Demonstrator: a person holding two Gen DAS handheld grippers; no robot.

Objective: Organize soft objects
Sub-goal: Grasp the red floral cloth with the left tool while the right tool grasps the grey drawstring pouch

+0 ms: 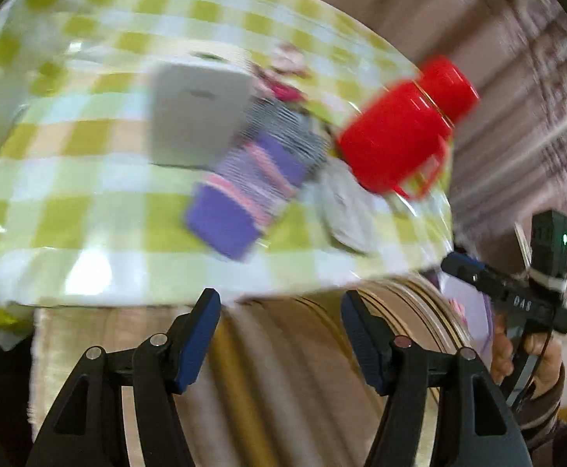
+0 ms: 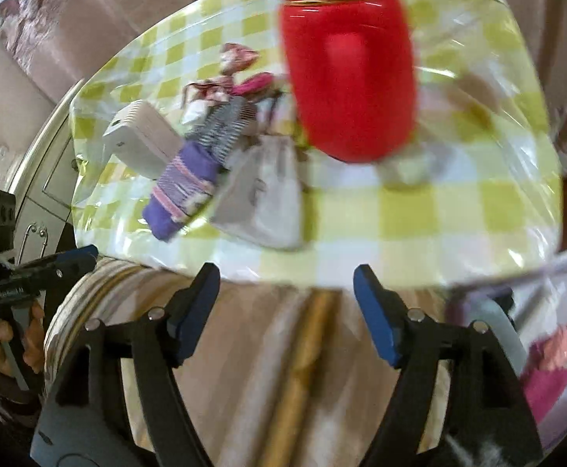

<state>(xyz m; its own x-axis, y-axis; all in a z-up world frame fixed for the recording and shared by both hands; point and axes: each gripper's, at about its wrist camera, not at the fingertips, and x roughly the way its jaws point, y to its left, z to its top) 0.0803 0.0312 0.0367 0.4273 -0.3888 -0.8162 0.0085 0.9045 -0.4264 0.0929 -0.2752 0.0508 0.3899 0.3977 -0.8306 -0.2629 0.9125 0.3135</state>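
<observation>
**Socks lie heaped mid-table; both grippers empty**

Purple striped sock [image 1: 240, 190] lies on the green-checked tablecloth [image 1: 88, 179], touching a white box [image 1: 198, 113], with a black-and-white striped sock [image 1: 287, 128] and pink cloth behind it. A red flask [image 1: 404, 124] stands near. The right wrist view alone shows a pale grey cloth [image 2: 264, 202] flat beside the purple sock. Both views are blurred. The left gripper [image 1: 279, 334] and right gripper [image 2: 287, 311] tilt downward over the table edge, jaws apart, nothing between them.

Glossy red plastic flask [image 1: 404, 124], knitted sock [image 1: 244, 186]
</observation>
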